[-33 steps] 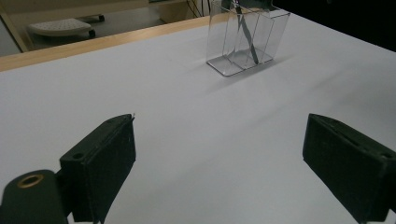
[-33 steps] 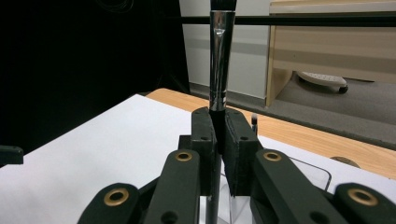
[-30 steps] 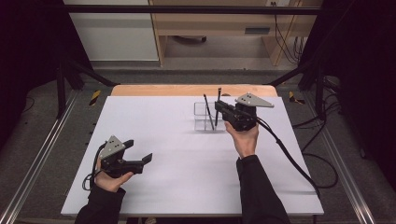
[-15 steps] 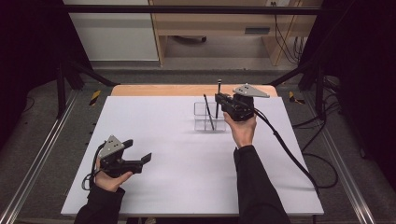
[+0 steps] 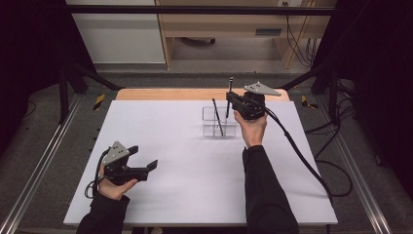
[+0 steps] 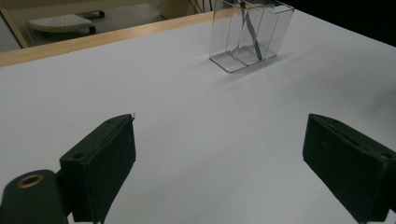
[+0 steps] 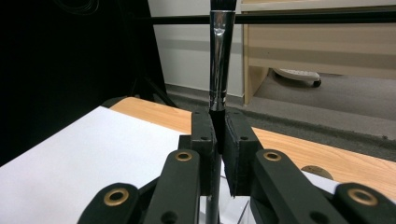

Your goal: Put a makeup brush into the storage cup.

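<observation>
White desk, near edge: left hand-held gripper rested low by the person's side, jaws wide apart and empty, well apart from the work. Middle to far: clear plastic holder, divided into compartments, upright on the desk; one dark brush leaned inside it, tilted. Far: right hand-held gripper held just beside and above the holder's right end, jaws pressed together on a second brush. That brush stood with its long axis vertical, metal ferrule and bristle end up, handle pointing down toward the holder directly beneath. Judgement: the right hand was the nearer arm by far; a straight downward move would seat it, though which compartment lay below could not be told.
</observation>
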Available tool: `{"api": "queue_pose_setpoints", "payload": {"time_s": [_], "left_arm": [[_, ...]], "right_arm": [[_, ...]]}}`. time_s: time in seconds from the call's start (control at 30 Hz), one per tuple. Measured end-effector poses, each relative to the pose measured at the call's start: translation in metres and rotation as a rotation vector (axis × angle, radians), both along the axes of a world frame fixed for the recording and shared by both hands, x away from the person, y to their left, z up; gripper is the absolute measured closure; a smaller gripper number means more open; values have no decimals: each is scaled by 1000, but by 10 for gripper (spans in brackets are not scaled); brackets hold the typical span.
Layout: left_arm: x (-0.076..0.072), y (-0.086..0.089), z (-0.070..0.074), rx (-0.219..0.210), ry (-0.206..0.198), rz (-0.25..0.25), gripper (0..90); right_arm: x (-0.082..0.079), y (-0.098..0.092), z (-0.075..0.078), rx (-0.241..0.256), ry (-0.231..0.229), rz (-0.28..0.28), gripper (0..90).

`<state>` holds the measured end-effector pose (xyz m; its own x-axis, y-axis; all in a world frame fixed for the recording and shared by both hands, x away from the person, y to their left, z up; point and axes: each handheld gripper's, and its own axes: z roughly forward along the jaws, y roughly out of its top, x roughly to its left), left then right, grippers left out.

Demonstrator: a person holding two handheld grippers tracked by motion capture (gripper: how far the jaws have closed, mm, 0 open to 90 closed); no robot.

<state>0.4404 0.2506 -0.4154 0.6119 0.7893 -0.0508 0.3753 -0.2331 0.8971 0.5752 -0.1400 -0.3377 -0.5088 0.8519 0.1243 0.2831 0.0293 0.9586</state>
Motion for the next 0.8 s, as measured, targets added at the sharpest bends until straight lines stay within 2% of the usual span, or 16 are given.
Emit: {"api": "queue_pose_setpoints", "payload": {"time_s": [0.33,0.5,0.8], "left_arm": [[0,0,0,14,-1,-3,90],[1,1,-1,14,3,-2,90],[1,2,0,12,3,-1,91]], "right_arm": [[12,2,-4,10,12,-16,839],[15,4,-8,-12,15,-16,839],[21,6,-11,6,15,-21,839]]}}
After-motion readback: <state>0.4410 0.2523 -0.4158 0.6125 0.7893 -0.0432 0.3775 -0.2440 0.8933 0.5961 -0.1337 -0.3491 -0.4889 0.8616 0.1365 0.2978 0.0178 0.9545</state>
